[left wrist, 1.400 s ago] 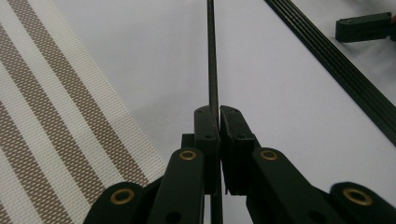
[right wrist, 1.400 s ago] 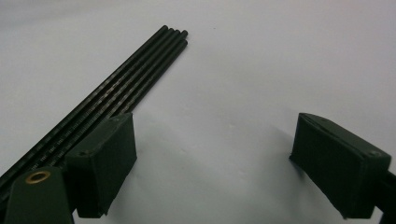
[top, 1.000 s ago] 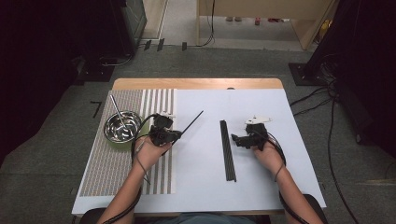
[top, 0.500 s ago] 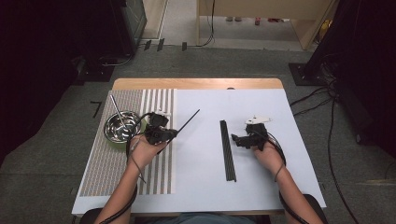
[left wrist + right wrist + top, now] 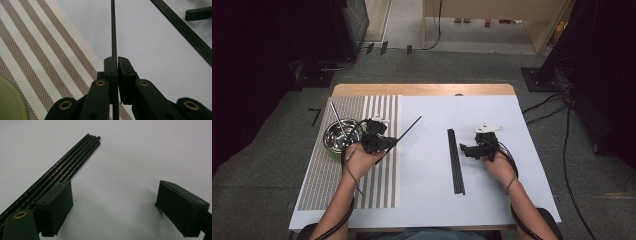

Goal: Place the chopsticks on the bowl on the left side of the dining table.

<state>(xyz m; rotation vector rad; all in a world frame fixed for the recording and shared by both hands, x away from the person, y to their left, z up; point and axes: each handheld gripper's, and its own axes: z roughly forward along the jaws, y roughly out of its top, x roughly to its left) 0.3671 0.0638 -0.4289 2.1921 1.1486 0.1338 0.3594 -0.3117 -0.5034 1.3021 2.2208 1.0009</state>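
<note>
Your left gripper (image 5: 384,142) sits over the striped mat (image 5: 377,180), jaws pinched tight on one black chopstick (image 5: 404,131). In the left gripper view that stick (image 5: 113,32) runs straight out from between the pads (image 5: 110,68), long axis in line with the jaws, tip pointing out over the white table (image 5: 427,200) and away from the bowl (image 5: 338,136). The bowl lies just behind your left hand (image 5: 359,157), at the mat's far left, with another stick (image 5: 339,121) already leaning in it. So the likely drop point is on the opposite side from where the held stick points; judging by that, you would need to swing the wrist round toward the bowl before letting go. Your right gripper (image 5: 468,150) rests beside the bundle (image 5: 455,160) of remaining sticks, which lie parallel, long axis running near-to-far down the table. In the right gripper view the jaws stand wide and empty, the bundle (image 5: 65,167) running past the outer side of the left jaw rather than between the two. The right hand is the nearer one for the next pick; the left is nearer the bowl.
</note>
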